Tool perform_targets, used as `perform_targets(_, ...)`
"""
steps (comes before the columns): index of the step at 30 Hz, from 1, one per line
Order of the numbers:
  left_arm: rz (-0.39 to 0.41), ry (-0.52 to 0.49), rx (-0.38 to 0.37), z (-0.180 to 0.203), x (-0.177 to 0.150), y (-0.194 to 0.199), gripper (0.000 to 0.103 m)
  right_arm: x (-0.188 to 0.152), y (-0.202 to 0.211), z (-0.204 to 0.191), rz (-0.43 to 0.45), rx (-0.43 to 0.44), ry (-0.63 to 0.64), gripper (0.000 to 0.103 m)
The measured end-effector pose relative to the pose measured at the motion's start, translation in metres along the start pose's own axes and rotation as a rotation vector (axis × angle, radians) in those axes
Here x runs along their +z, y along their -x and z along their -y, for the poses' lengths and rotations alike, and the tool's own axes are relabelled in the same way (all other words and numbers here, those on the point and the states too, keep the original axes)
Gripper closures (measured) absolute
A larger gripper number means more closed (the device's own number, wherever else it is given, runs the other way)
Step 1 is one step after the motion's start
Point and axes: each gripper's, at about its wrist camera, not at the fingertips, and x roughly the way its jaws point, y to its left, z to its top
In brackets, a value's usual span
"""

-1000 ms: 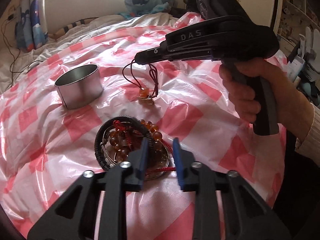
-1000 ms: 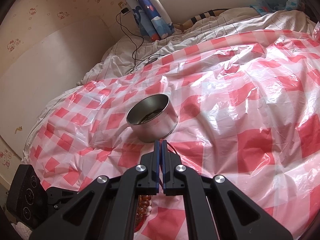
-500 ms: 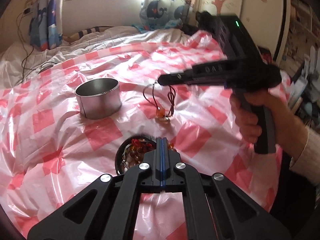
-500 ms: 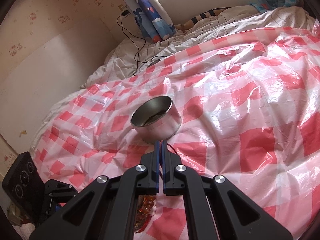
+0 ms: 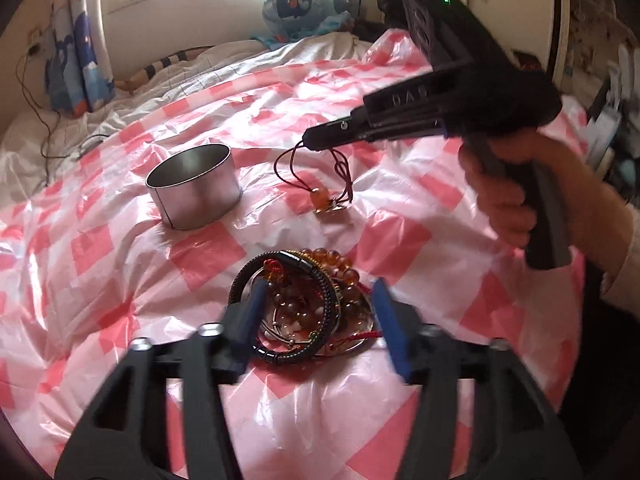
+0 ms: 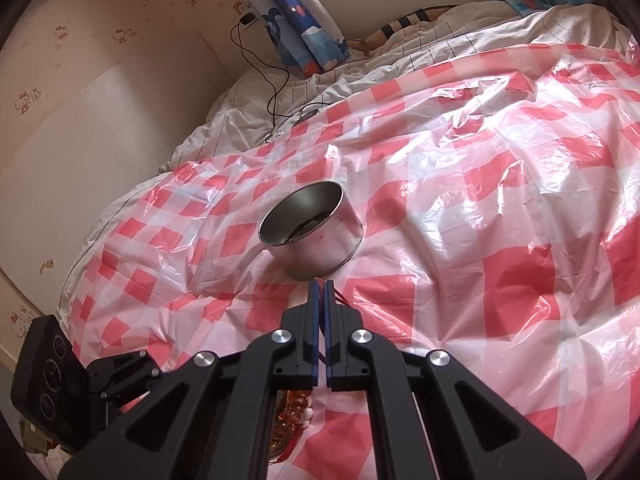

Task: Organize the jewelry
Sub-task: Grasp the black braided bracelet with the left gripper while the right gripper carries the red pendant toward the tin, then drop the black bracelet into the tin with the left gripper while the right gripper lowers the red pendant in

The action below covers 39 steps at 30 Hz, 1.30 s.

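Red-corded amber pendant (image 5: pixel 326 202) hangs clamped in our right gripper (image 6: pixel 320 286) beside the round steel tin (image 5: pixel 194 186); our left gripper (image 5: pixel 318 312), jaws just opened and empty, now frames the bracelet pile (image 5: pixel 304 304) for the next pick.

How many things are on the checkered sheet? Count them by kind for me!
Round metal tin: 1
Red cord pendant, its cord pinched in the right gripper: 1
Pile of tangled bracelets and beads, too tangled to count singly: 1
Total: 3
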Motion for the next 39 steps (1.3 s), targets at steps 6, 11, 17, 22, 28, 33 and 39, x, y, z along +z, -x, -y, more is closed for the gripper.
perform_targets(6,-0.069,-0.008,-0.016,0.004,-0.007,-0.016,0.072,-0.001,-0.001,-0.002,-0.011,-0.009,0.008,0.1)
perform_targets(11,-0.031,0.019,-0.003,-0.002,-0.006,-0.007,0.096,-0.004,-0.008,0.002,-0.052,-0.027,-0.005,0.089)
perform_targets(17,0.04,0.091,0.006,-0.022,0.001,0.011,0.096,-0.008,-0.015,0.004,-0.087,-0.072,0.007,0.091)
perform_targets(22,0.065,0.125,0.02,-0.034,0.005,0.017,0.096,-0.007,-0.008,0.005,-0.045,-0.089,0.012,0.102)
perform_targets(28,0.077,0.167,0.026,-0.047,0.007,0.017,0.096,-0.007,-0.009,-0.021,-0.099,-0.062,0.142,0.06)
perform_targets(33,0.081,0.175,0.027,-0.049,0.007,0.018,0.096,-0.026,-0.03,-0.042,-0.137,-0.264,0.32,0.025)
perform_targets(39,0.089,0.18,0.034,-0.05,0.007,0.02,0.096,-0.033,-0.049,-0.02,-0.233,-0.254,0.243,0.086)
